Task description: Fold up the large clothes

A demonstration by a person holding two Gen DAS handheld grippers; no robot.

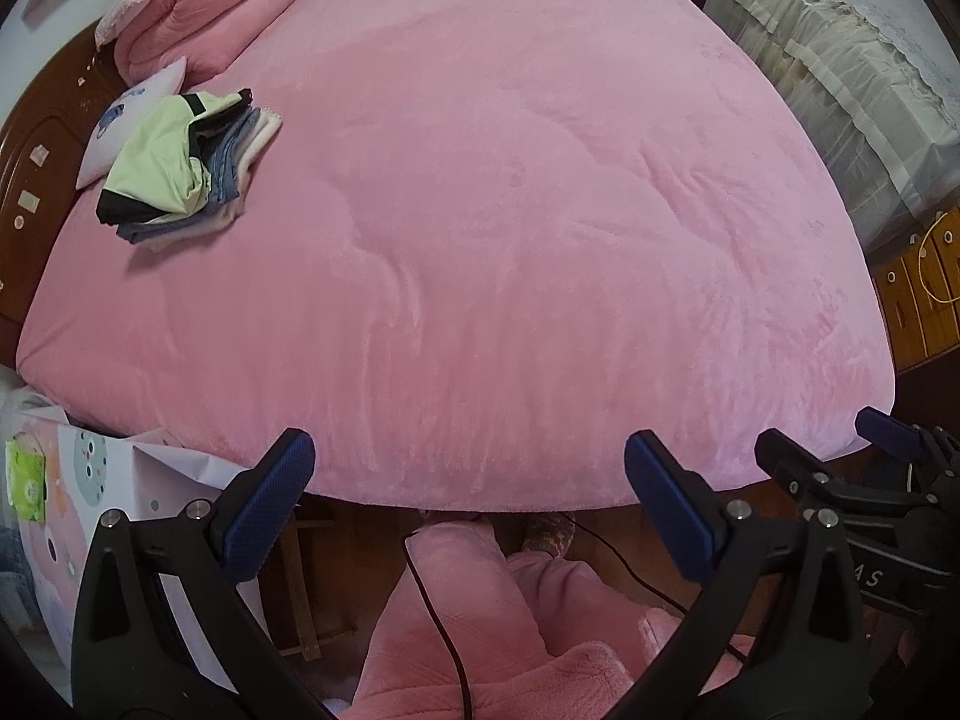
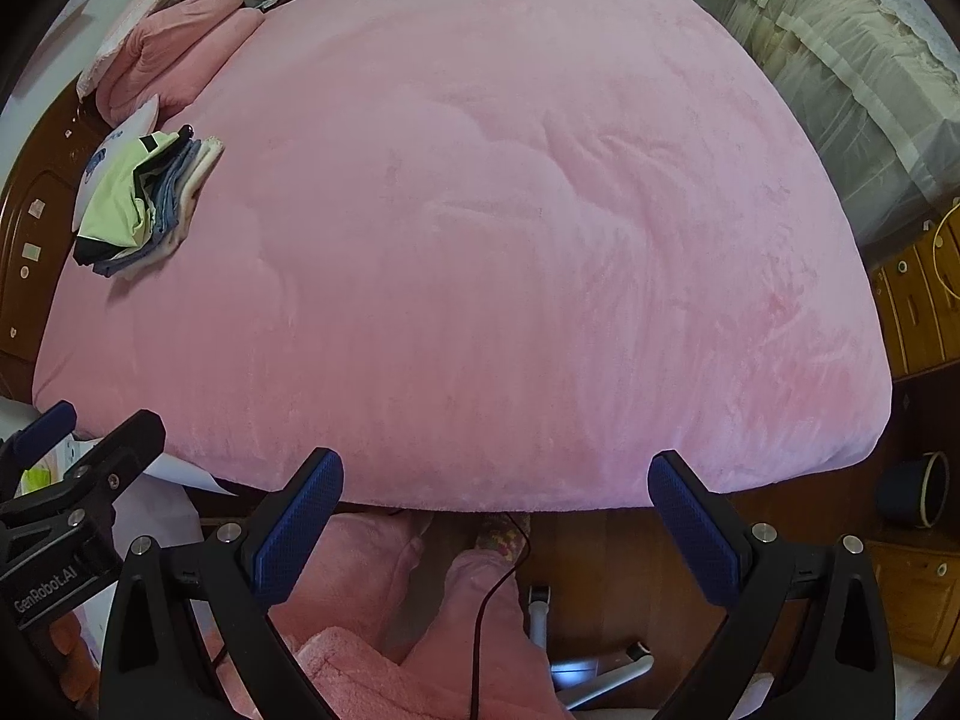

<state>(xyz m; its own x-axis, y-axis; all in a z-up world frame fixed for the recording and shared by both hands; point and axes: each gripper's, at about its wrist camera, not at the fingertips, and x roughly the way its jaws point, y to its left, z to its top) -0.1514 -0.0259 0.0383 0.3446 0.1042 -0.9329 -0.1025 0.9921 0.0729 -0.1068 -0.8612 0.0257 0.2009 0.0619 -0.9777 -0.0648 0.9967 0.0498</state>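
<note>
A: Left wrist view first: where do the clothes lie from the tools?

B: The small stack of folded clothes, pale green on top of blue denim and cream layers (image 1: 180, 171), sits at the far left of the pink plush bedspread (image 1: 510, 210), near the dark wooden headboard (image 1: 36, 168). Both tools hang off the near edge of the bed, well apart from the stack.

A: Which is nearer?

B: The left gripper (image 1: 468, 480), I judge; the right gripper (image 2: 495, 498) rides just beside it on the right, so the stack lies ahead and leftward of both. Its long axis runs roughly away from the camera, tilted slightly right.

A: Are the jaws holding anything?

B: No. Each pair is spread wide with nothing between the blue pads.

A: Any large garment laid out to fold?

B: None on the bedspread. A folded pink quilt (image 1: 204, 6) lies beyond the stack.

A: Containers?

B: A dark round basket (image 2: 918, 489) stands on the floor at right; its contents are hidden.
</note>
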